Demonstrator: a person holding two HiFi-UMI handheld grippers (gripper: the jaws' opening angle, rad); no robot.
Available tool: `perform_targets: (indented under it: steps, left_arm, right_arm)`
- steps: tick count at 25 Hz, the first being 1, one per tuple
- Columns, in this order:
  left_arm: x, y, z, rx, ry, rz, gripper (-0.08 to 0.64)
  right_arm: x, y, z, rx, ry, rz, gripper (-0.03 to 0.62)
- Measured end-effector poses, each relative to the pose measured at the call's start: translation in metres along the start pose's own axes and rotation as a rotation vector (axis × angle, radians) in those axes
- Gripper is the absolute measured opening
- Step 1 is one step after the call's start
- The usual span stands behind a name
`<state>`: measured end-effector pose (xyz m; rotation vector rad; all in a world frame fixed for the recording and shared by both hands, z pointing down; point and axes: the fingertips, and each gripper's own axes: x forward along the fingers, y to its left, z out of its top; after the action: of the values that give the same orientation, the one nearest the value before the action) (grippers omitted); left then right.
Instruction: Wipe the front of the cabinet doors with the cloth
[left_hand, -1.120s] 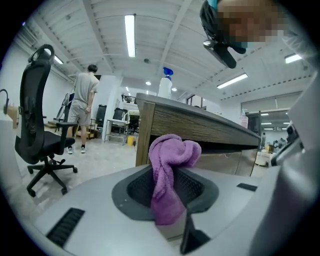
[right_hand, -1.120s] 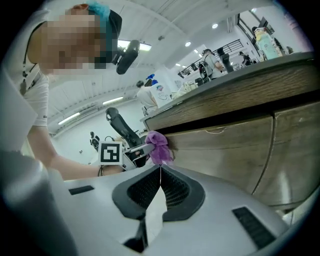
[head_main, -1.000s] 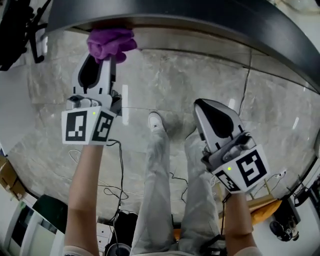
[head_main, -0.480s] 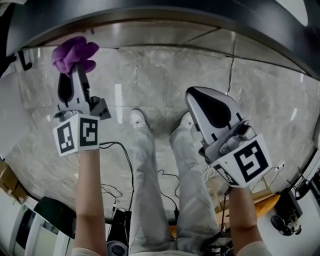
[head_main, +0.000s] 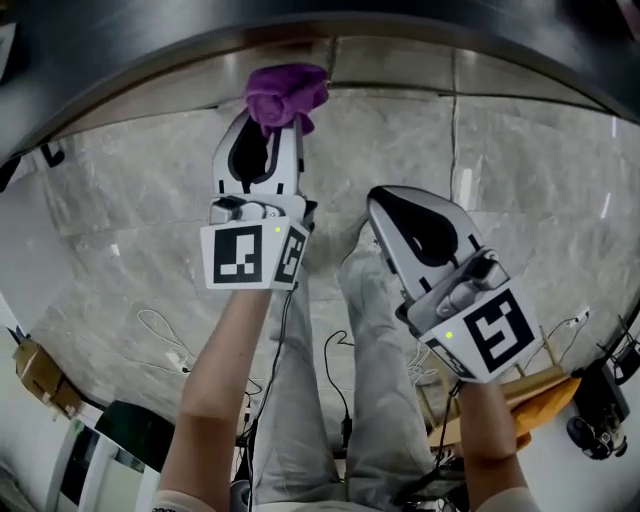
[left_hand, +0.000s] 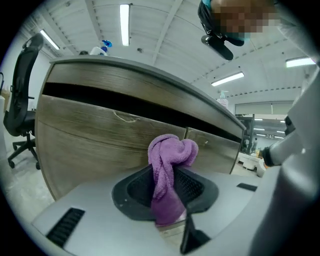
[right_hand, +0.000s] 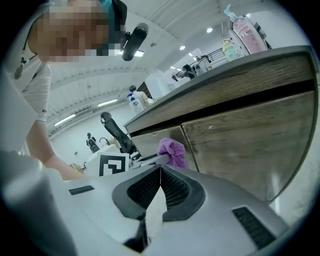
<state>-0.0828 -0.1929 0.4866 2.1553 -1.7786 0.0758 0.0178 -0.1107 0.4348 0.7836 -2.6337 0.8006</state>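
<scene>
Holding purple cloth (head_main: 287, 93) clamped in left gripper (head_main: 272, 125) at cabinet door (left_hand: 90, 135); keeping right gripper (right_hand: 160, 172) closed, empty, near that door.

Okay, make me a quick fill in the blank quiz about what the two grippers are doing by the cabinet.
1. The cloth clamped in the left gripper is ____ in colour.
2. The right gripper is shut and holds ____.
3. The cabinet doors ahead of the cloth have a ____ grain finish.

Missing words: purple; nothing; wood.
</scene>
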Motion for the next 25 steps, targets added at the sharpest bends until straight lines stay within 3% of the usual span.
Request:
perform_targets:
  steps: [6,12,25]
  left_arm:
    - [0.027,-0.016,-0.010,0.004,0.029,-0.040,0.101]
    - [0.027,-0.005,-0.016,-0.014,0.048,-0.059,0.101]
    - [-0.023,0.129,-0.005,0.003,0.062,0.038,0.101]
  right_arm:
    - [-0.013,-0.015,-0.016,0.046,0.001,-0.044,0.028]
    - [-0.005,-0.017,-0.028,0.083,-0.007,-0.096,0.028]
    - [0.086,0.057,-0.022,0.051,0.006,-0.022,0.028]
